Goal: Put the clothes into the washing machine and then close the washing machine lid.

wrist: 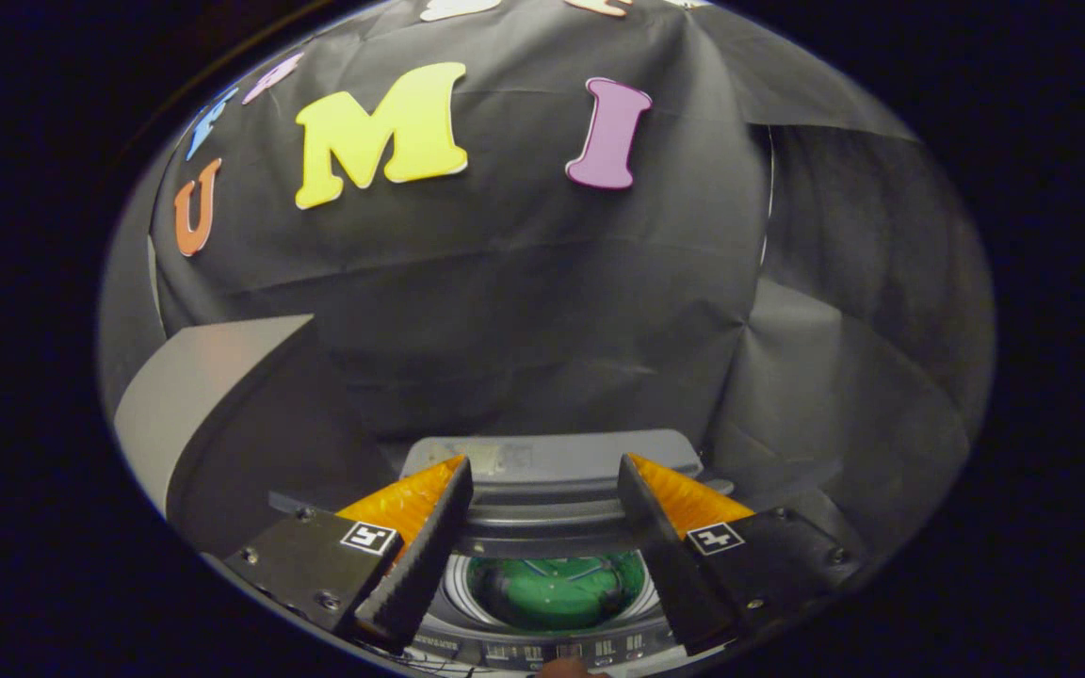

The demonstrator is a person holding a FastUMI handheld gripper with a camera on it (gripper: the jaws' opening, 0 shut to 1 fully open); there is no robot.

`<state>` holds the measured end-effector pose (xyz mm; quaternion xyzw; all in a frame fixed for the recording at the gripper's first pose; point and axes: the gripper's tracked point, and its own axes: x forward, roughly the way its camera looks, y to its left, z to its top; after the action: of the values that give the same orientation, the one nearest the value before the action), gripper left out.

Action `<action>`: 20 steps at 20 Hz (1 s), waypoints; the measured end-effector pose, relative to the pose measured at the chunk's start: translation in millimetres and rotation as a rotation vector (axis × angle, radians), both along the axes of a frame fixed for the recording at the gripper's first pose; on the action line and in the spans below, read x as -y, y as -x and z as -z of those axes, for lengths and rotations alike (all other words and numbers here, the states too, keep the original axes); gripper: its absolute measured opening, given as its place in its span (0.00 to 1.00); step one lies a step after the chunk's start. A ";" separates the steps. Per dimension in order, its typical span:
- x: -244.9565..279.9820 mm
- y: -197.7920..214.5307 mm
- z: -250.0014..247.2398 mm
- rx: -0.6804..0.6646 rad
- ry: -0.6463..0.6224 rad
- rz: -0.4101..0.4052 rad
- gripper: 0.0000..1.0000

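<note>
Tool [542, 490] released, fingers spread above one washing machine [552, 471], lid raised; one green garment [557, 591] in drum.

Booth wall [524, 311]: matt black cloth, creased and folded. Washing machine [552, 485]: smooth grey plastic casing with a soft sheen; drum rim pale and glossy. Clothes [557, 589] in the drum: green cloth, soft and crumpled. Fingers [415, 574]: wide apart, inner pads ribbed and matt.

Clothes [557, 589] in washing machine [552, 490] drum; lid [213, 377] seemingly raised, left.
</note>
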<state>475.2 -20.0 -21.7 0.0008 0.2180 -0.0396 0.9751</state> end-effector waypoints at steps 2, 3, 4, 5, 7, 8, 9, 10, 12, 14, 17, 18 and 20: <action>-2.2 18.0 9.8 -0.008 -0.012 0.005 0.97; -4.9 24.8 7.3 0.000 -0.012 0.004 0.97; -7.2 38.5 4.9 0.020 -0.006 0.004 0.97; -10.5 54.1 1.0 0.046 0.000 0.004 0.97; -16.8 79.8 -10.1 0.097 0.008 0.006 0.97; -19.9 93.9 -15.8 0.116 0.011 0.011 0.97; -21.1 109.3 -19.9 0.135 0.012 0.014 0.97; -22.6 122.8 -27.7 0.157 0.012 0.020 0.97; -25.9 153.2 -47.9 0.214 0.012 0.023 0.97; -27.2 183.0 -63.7 0.273 0.018 0.022 0.97; -19.9 226.2 -70.4 0.358 0.068 0.034 0.97; -19.5 240.3 -72.0 0.379 0.085 0.033 0.97; -19.6 273.6 -74.0 0.404 0.102 0.014 0.98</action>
<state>201.6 -0.4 52.3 -0.0391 0.0155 -0.0566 0.9975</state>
